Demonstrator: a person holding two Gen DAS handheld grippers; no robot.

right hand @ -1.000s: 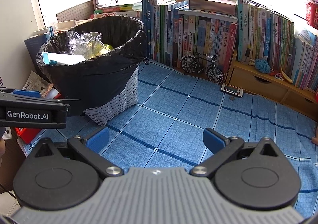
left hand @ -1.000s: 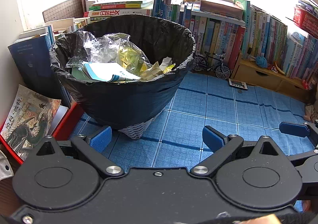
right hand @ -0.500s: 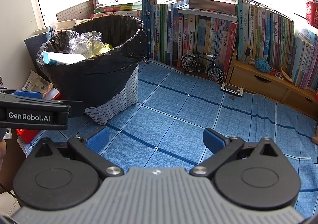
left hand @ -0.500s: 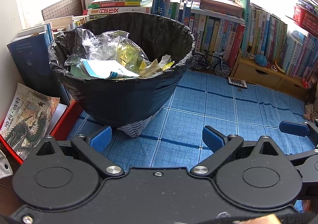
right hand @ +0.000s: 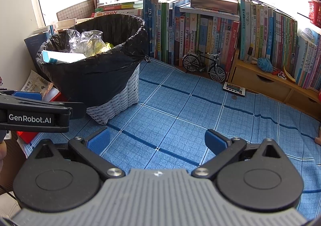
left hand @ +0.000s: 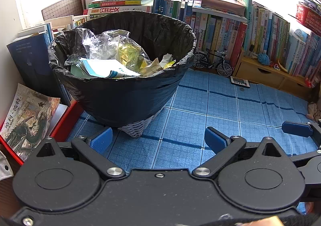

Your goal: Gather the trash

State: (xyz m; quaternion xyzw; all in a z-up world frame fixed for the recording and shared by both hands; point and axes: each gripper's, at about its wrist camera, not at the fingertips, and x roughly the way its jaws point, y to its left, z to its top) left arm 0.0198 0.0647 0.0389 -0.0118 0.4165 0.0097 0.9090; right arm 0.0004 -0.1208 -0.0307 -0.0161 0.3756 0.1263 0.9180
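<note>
Black liner drapes our woven bin (left hand: 128, 93), upper left, heaped with plastic wrap (left hand: 104, 45) and paper (left hand: 106, 68). Our left gripper (left hand: 157, 138) and right gripper (right hand: 157, 138) gape empty.

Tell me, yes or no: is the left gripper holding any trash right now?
No. In the left wrist view the left gripper has its fingers spread apart with only the blue mat showing between them.

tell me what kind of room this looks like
Probably a home study or reading corner: a long row of upright books under a bright window, a low wooden drawer unit, and a blue checked mat on the surface.
</note>
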